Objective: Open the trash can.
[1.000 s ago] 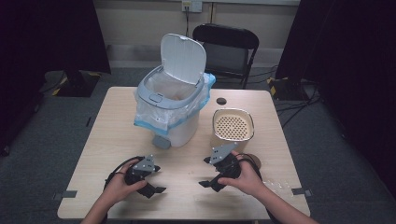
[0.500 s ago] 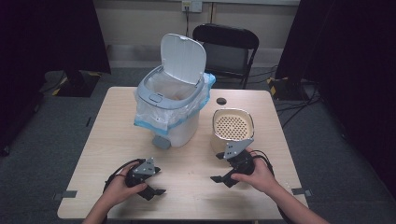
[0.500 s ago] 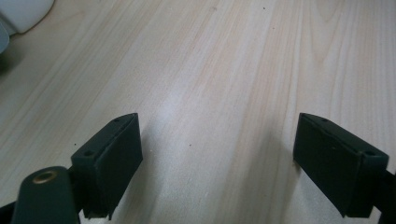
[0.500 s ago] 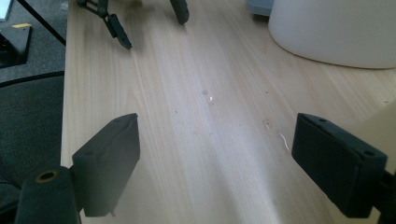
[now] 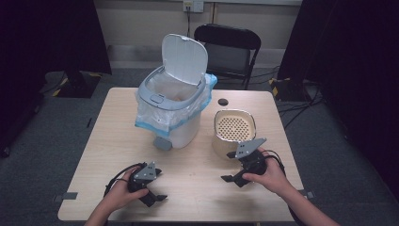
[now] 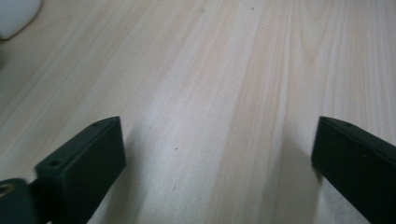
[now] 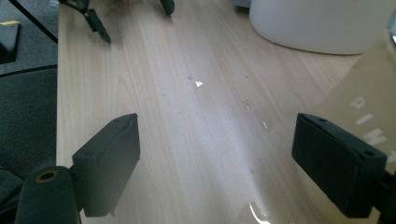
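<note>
My left gripper [image 5: 160, 185] lies low over the near left of the wooden table [image 5: 108, 141]. Its jaws have just been opening and stand wide, with bare wood between them [image 6: 217, 126]. My right gripper [image 5: 229, 167] is open at the near right, beside a beige basket [image 5: 234, 132] with a perforated bottom. In the right gripper view that gripper [image 7: 217, 119] has nothing between its jaws, and the beige basket [image 7: 369, 93] wall sits just past the right jaw. A white pedal bin [image 5: 174, 108] with its lid up and a blue-edged bag liner stands at the table's middle.
The bin's grey pedal [image 5: 162, 143] sticks out toward me. A small black disc [image 5: 223, 101] lies behind the basket. A black folding chair [image 5: 228, 52] stands beyond the far edge. The bin's white base [image 7: 322, 23] and the left gripper's jaw tips [image 7: 98, 23] appear in the right gripper view.
My right hand has carried its gripper to the right, up beside the basket. The left gripper's jaws have spread apart; the left hand has stayed in place.
</note>
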Demonstrator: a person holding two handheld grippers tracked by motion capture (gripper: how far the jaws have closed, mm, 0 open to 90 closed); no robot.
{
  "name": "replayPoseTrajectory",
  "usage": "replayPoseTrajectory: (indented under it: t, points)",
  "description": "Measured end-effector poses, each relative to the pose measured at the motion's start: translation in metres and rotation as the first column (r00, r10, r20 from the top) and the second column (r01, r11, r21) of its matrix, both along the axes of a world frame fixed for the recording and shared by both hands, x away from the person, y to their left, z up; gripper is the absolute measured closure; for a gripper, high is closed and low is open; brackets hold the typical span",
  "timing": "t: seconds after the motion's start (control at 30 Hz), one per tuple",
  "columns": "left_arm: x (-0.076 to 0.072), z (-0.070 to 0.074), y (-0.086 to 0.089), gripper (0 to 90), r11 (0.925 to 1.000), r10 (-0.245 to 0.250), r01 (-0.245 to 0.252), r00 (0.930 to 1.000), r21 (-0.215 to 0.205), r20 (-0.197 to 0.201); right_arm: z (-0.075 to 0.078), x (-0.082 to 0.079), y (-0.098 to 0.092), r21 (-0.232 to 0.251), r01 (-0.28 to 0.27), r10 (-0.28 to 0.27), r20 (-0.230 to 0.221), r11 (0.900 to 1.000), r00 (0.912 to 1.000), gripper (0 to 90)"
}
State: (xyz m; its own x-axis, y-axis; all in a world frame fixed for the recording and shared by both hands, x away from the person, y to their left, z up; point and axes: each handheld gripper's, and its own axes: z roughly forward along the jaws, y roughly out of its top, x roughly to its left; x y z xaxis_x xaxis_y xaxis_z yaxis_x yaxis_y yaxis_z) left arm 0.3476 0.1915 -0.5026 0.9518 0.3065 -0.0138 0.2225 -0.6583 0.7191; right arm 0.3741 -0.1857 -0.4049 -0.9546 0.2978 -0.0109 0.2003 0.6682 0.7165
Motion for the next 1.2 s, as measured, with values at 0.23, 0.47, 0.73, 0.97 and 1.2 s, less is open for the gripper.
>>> replayPoseTrajectory:
  t: [0.23, 0.47, 0.73, 0.97, 1.2]
  points:
    - [0.000, 0.000, -0.001, 0.0, 1.0000, -0.001, 0.001, 1.0000, 0.004, 0.002, 0.006, 0.002, -0.012, 0.011, 0.020, -0.020, 0.018, 1.000, 0.9996, 15.1]
    - [0.000, 0.000, -0.001, 0.0, 1.0000, -0.001, 0.001, 1.0000, 0.004, 0.002, 0.010, 0.004, -0.024, 0.017, 0.042, -0.043, 0.029, 0.999, 0.9987, 15.1]
    - [0.000, 0.000, -0.001, 0.0, 1.0000, -0.001, 0.001, 1.0000, 0.005, 0.002, 0.009, 0.005, -0.040, 0.015, 0.073, -0.073, 0.024, 0.997, 0.9970, 15.1]
    - [0.000, 0.000, -0.001, 0.0, 1.0000, 0.000, 0.000, 1.0000, 0.003, 0.002, 0.007, 0.008, -0.054, 0.012, 0.095, -0.095, 0.033, 0.995, 0.9949, 15.0]
    - [0.000, 0.000, -0.001, 0.0, 1.0000, -0.001, 0.001, 1.0000, -0.002, 0.002, 0.001, 0.009, -0.062, 0.004, 0.111, -0.111, 0.022, 0.994, 0.9935, 15.0]
